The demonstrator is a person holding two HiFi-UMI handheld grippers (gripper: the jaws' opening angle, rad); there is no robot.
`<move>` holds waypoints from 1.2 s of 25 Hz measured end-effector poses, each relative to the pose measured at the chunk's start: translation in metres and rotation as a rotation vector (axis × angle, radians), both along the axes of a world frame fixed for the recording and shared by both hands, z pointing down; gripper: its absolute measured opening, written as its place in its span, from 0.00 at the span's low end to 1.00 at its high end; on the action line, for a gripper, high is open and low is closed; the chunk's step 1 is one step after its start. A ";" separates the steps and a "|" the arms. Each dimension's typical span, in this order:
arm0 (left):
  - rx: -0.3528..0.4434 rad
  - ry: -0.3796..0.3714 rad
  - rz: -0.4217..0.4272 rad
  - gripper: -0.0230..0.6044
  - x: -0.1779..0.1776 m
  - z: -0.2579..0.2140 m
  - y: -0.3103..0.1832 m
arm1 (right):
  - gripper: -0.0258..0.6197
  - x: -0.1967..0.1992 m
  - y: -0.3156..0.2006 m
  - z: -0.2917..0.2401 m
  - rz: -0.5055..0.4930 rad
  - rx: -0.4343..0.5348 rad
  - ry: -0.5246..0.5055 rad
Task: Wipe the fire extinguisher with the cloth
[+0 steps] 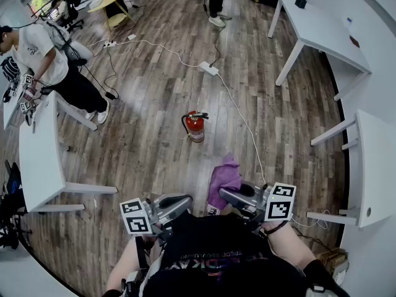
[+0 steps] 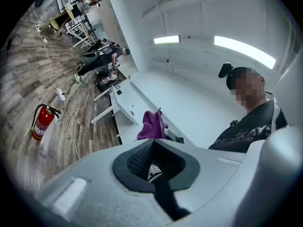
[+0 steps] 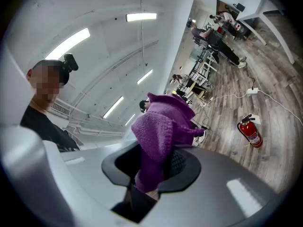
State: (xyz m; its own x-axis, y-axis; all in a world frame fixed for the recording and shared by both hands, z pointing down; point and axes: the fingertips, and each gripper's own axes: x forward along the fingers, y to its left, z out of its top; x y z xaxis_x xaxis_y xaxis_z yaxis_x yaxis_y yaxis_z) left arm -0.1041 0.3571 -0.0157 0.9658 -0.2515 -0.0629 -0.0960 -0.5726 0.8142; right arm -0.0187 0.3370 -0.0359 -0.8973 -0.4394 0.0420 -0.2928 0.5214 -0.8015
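A red fire extinguisher (image 1: pixel 195 127) stands upright on the wood floor, well ahead of both grippers; it also shows small in the left gripper view (image 2: pixel 42 122) and the right gripper view (image 3: pixel 250 131). A purple cloth (image 1: pixel 224 175) hangs bunched from my right gripper (image 1: pixel 225 194), whose jaws are shut on it; the cloth (image 3: pixel 163 126) fills that gripper's jaws (image 3: pixel 158 167). My left gripper (image 1: pixel 184 201) is shut with nothing in it (image 2: pixel 152 148) and points across at the cloth (image 2: pixel 152 125). Both grippers are held level, close to my chest, tips facing each other.
A white cable (image 1: pixel 241 119) with a power strip (image 1: pixel 208 68) runs across the floor just right of the extinguisher. White tables stand at left (image 1: pixel 37 159), right (image 1: pixel 374 166) and far right (image 1: pixel 322 30). A person (image 1: pixel 43 54) stands at the left table.
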 end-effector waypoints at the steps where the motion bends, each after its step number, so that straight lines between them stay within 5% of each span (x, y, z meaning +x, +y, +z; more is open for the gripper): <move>1: 0.000 0.001 -0.001 0.03 0.000 0.000 0.001 | 0.18 0.000 0.001 0.000 -0.001 -0.001 0.000; 30: 0.000 -0.020 -0.033 0.03 0.000 0.003 0.002 | 0.20 0.029 -0.013 -0.004 0.074 0.049 0.018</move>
State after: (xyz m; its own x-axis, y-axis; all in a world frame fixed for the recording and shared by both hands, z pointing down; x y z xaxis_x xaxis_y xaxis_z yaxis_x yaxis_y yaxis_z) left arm -0.1041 0.3589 -0.0128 0.9582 -0.2829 -0.0437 -0.1310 -0.5691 0.8117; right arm 0.0103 0.3244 -0.0395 -0.8618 -0.5061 0.0346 -0.3459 0.5363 -0.7699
